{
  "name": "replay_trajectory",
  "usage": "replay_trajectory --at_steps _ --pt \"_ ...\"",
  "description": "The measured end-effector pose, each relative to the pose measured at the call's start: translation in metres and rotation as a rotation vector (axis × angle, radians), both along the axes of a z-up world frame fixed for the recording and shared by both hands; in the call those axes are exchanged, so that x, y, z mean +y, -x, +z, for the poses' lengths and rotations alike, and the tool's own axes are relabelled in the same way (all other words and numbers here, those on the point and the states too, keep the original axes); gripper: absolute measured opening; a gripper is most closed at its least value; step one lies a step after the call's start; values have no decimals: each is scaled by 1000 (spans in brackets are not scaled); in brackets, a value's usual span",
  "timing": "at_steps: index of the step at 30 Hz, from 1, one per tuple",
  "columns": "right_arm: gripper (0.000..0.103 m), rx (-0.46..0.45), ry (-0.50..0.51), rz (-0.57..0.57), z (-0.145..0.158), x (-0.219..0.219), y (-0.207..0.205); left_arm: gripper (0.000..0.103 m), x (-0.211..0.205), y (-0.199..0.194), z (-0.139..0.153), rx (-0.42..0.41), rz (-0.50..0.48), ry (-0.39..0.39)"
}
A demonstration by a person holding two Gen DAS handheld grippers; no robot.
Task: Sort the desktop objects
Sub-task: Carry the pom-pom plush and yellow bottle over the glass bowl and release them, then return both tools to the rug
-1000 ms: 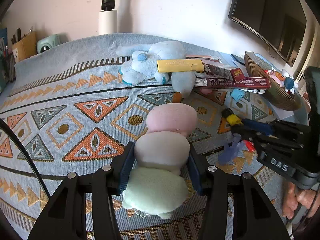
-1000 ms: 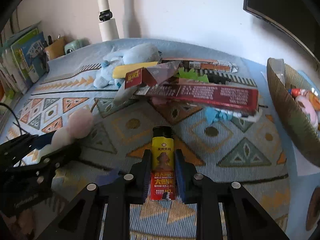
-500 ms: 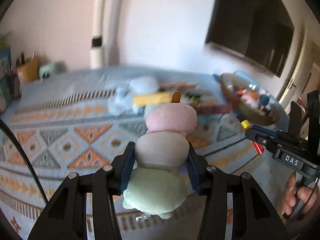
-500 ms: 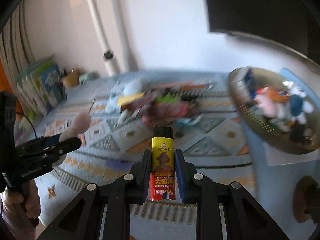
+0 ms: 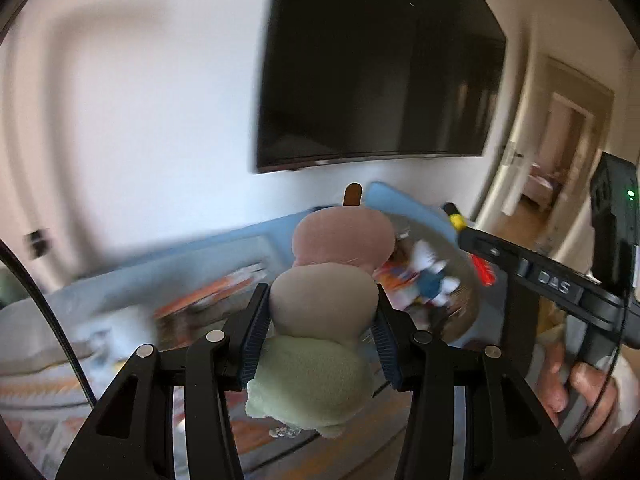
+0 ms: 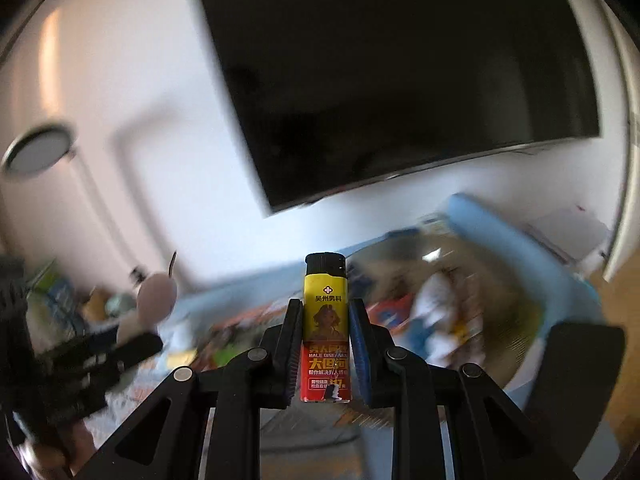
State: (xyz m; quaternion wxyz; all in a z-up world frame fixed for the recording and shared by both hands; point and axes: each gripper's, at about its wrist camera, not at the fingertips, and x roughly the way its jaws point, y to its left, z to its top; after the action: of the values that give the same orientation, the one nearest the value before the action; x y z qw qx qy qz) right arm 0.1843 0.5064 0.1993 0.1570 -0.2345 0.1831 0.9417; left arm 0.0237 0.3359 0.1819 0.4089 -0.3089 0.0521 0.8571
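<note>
My left gripper [image 5: 320, 316] is shut on a plush dango skewer [image 5: 324, 300] with pink, beige and green balls, held high above the table. My right gripper [image 6: 325, 332] is shut on a yellow and red lighter [image 6: 325, 320] with a black cap, also lifted. The round basket [image 5: 460, 264] with small toys lies just beyond the plush, blurred; it also shows in the right wrist view [image 6: 508, 340]. The right gripper appears at the right of the left wrist view [image 5: 476, 240], and the left gripper at the left of the right wrist view [image 6: 132, 344].
A dark wall screen [image 5: 380, 72] fills the upper view. The patterned tablecloth [image 5: 32, 400] with blurred boxes and packets lies below left. A doorway [image 5: 560, 152] is at the far right. Books and a pen holder [image 6: 60, 296] stand at the far left.
Both grippers have risen and swung right toward the basket with their objects still held. The views have tilted up to the wall screen, and the table has dropped low in frame.
</note>
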Motion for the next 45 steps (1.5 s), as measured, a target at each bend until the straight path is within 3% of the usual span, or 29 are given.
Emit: replay_trajectory --at_steps 4,8,12,14,16,17,18,27,36,41,45 --pt "22 -31 42 -91 5 38 16 46 48 21 -11 -45 -56 17" --pt "22 -81 41 -175 5 64 30 46 81 41 -29 -154 -80 -11" --pt "22 -121 42 -195 3 75 38 47 105 50 -39 -136 -45 -1" --pt "23 -135 47 -180 1 78 45 57 115 55 -44 -142 -29 -5" --pt "39 -150 76 -154 -4 79 54 64 116 60 -48 -173 -29 -10" --pt "56 -152 94 -155 -7 80 56 64 112 59 -51 -187 -29 -16" --pt "63 -144 104 -159 -8 82 54 64 109 58 -52 -195 -29 -21" --pt "66 -79 114 -71 -6 52 32 65 56 53 -48 -207 35 -62" --pt "69 -134 12 99 -4 -18 29 65 -22 37 -56 -210 180 -35" --pt "69 -213 -43 211 -32 -63 31 65 -96 26 -71 -240 318 -23" --pt "70 -311 -74 324 -75 -106 37 65 -166 13 -96 -273 472 27"
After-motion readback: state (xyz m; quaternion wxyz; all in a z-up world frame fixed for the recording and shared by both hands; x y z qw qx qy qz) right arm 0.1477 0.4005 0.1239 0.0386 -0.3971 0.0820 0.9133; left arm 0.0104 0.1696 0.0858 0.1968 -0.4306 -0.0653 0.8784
